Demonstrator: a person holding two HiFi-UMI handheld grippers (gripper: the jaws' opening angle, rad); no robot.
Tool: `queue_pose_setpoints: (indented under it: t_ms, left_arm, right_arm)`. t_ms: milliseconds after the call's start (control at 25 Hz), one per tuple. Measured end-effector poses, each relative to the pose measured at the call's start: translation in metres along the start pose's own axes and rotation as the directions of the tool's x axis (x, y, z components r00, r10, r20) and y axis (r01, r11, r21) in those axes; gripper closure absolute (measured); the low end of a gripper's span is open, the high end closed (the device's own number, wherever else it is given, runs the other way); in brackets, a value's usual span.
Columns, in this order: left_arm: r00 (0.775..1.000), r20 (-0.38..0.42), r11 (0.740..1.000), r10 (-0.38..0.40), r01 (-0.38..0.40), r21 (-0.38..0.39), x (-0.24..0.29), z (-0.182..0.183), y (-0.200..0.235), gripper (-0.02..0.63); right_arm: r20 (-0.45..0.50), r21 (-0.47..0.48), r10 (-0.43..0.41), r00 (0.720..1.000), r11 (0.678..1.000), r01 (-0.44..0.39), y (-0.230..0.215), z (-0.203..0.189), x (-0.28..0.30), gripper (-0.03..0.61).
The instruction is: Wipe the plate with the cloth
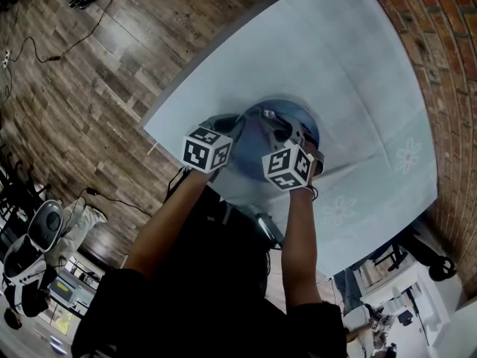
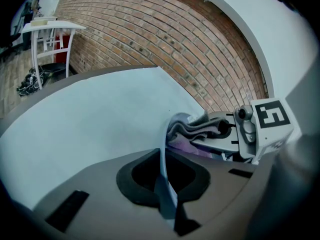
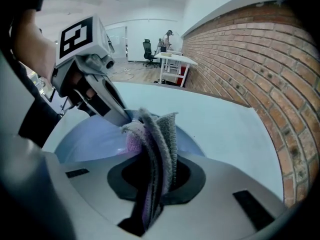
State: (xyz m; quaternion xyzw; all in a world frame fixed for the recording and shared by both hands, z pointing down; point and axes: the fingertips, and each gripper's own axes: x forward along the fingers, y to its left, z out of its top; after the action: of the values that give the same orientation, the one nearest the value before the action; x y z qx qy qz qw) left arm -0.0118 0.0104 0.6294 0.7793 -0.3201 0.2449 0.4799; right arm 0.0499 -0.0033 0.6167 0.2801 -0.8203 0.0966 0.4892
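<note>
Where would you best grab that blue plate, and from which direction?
By its thin rim, probably coming in from the side rather than from above. The plate is wide and shallow, so only its edge fits between two jaws. The left hand-held gripper is shut on the rim at the plate's left, leaving the face free for the cloth in the right hand-held gripper.

Right gripper (image 3: 151,194) clamped on folded cloth (image 3: 161,139) over blue plate (image 3: 90,140); left gripper (image 3: 120,118) seemingly pinching far rim.
</note>
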Motion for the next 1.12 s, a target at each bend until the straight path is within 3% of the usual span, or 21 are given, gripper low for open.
queue_pose_setpoints:
  t_ms: [280,600,1120]
  left_arm:
    - [1.0,0.002,1.0,-0.001,0.001,-0.002,-0.001,0.0,0.0,0.571]
    - [1.0,0.002,1.0,0.003,-0.003,0.001,-0.001,0.001,0.001,0.571]
    - [1.0,-0.001,1.0,0.005,-0.005,-0.002,0.0,0.001,0.002,0.571]
  right_arm:
    - [-0.054,-0.031,-0.14,0.989,0.99,0.139,-0.04,-0.02,-0.008,0.515]
    - [-0.052,0.018,-0.207,0.977,0.978,0.208,-0.044,-0.029,-0.015,0.518]
    - [-0.02,-0.036,-0.13,0.991,0.991,0.13,0.011,-0.015,-0.013,0.522]
